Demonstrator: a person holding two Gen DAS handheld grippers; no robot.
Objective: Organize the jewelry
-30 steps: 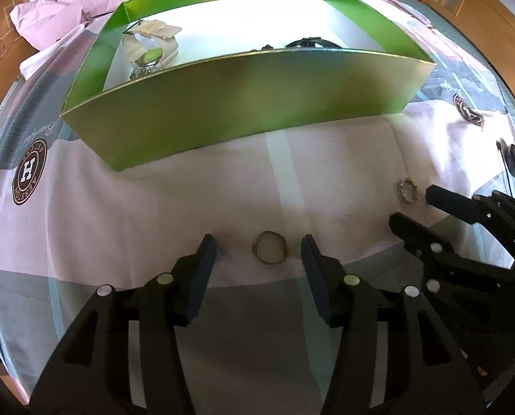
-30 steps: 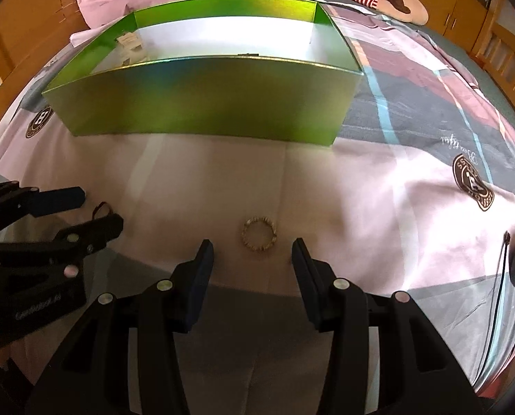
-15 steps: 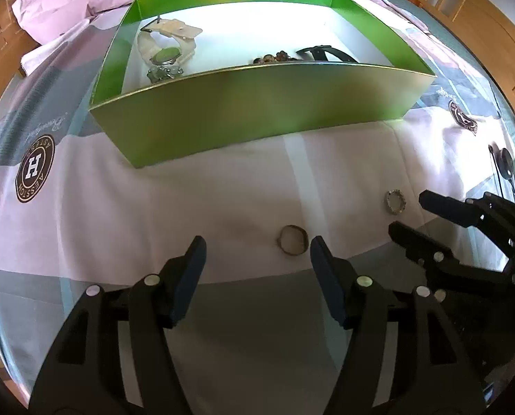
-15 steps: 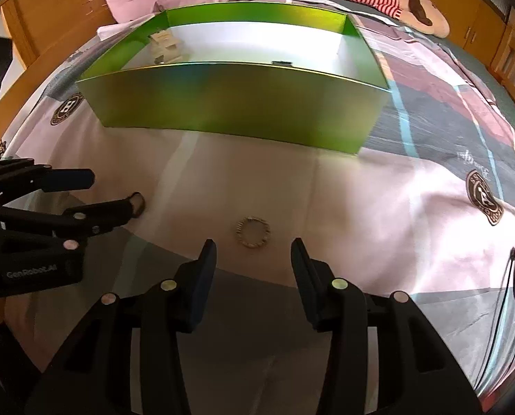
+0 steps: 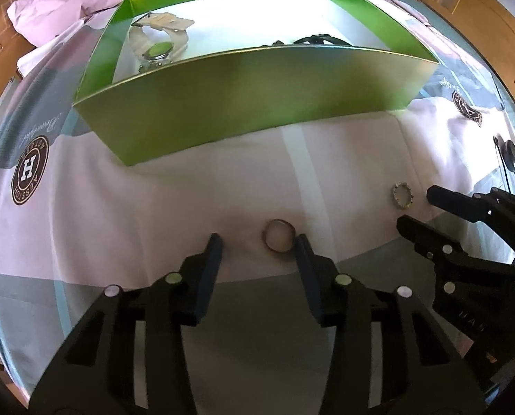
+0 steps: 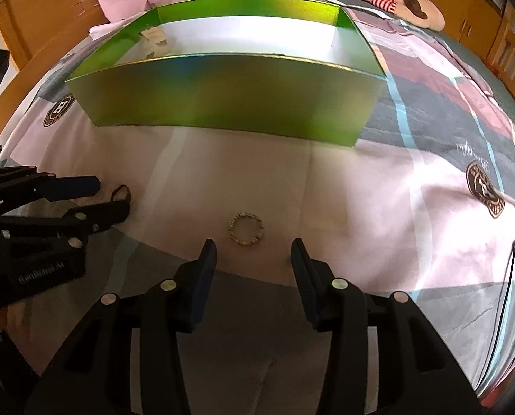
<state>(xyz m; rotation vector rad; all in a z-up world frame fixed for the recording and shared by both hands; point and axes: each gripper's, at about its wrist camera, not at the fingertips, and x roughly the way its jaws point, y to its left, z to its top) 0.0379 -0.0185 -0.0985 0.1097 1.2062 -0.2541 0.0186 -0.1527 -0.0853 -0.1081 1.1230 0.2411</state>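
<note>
Silver ring (image 5: 278, 239) lies between the closing left claw (image 5: 257, 247) tips, beside its right finger; beaded ring (image 6: 245, 229) lies just ahead of the spread right claw (image 6: 254, 252)

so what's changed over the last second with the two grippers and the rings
The left gripper shifted so the plain ring, earlier centred between its fingers, now lies against the right-hand finger; its jaws, widened midway, are closing, nothing gripped. The right gripper stayed open, with the beaded ring on the bedsheet just ahead of its fingertips. The green box and both rings kept their places; nothing was picked up.
</note>
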